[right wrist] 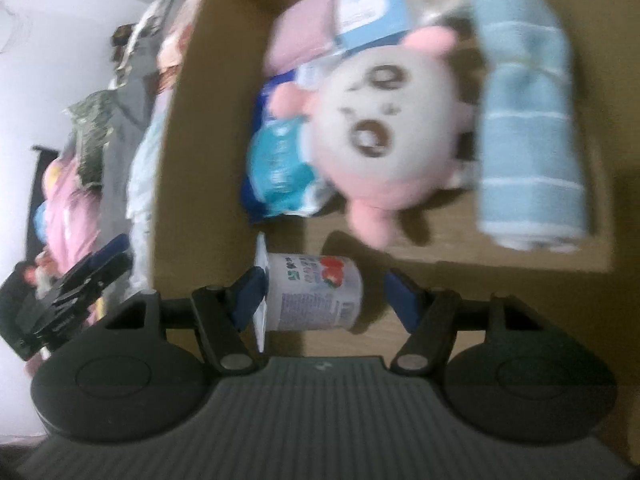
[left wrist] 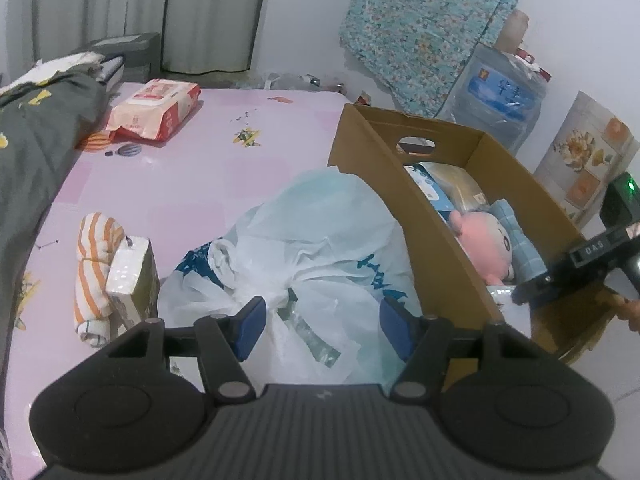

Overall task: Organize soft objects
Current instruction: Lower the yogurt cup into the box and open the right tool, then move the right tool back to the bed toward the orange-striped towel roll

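My left gripper [left wrist: 320, 330] sits around the knotted neck of a white plastic bag [left wrist: 304, 240] on the pink bed sheet [left wrist: 180, 176]; whether its pads actually pinch the bag I cannot tell. Just right of the bag stands an open cardboard box [left wrist: 368, 148]. My right gripper [right wrist: 322, 300] is over the box's near end, jaws apart, a small lidded cup [right wrist: 312, 296] lying on its side against the left pad only. Farther in lie a pink plush toy [right wrist: 380, 144], a rolled blue towel [right wrist: 528, 140] and blue packets [right wrist: 280, 164].
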### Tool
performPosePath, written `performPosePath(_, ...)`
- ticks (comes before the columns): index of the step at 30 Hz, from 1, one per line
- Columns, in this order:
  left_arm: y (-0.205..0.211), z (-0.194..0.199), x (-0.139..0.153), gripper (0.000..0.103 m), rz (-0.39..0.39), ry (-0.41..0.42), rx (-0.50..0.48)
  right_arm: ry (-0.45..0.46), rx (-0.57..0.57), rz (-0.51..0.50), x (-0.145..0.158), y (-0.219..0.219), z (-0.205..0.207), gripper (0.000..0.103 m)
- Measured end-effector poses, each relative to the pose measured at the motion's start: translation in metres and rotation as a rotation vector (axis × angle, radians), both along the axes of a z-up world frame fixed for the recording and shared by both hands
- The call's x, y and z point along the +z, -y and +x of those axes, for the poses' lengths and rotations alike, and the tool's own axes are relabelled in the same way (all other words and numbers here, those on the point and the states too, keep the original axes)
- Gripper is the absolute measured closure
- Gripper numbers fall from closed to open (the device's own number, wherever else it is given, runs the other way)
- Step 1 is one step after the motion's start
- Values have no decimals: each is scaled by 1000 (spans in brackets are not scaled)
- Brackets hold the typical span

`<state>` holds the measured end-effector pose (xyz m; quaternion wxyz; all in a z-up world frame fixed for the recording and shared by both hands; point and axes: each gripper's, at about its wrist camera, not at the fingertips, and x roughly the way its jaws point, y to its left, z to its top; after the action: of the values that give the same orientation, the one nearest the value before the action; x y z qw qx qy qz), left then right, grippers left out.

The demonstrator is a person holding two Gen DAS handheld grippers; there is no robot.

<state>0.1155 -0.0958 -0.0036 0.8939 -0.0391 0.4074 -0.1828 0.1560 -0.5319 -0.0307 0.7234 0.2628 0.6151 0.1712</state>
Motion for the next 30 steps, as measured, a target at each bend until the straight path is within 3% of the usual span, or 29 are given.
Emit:
performPosePath(3, -3, 0, -2, 39, -19, -16, 3, 2, -51, -7, -1, 13, -12, 39)
performPosePath(5, -4, -1, -2, 39, -24, -22, 5, 10, -85, 17, -7, 19, -12, 45)
performPosePath(7, -5, -2, -1, 39, -25, -19, 10, 23, -126, 50, -9, 23, -13, 57)
performPosePath(11, -7, -6, 2, 39, -28, -10, 16, 26, -182, 20, -12, 21, -16, 63)
performPosePath(22, -10, -13, 0, 39, -21, -5, 18, 17, -258, 75, -22, 19, -18, 63)
performPosePath(30, -26, -24, 0, 39, -14, -1, 54, -33, -170, 167, -35, -14, -10, 65)
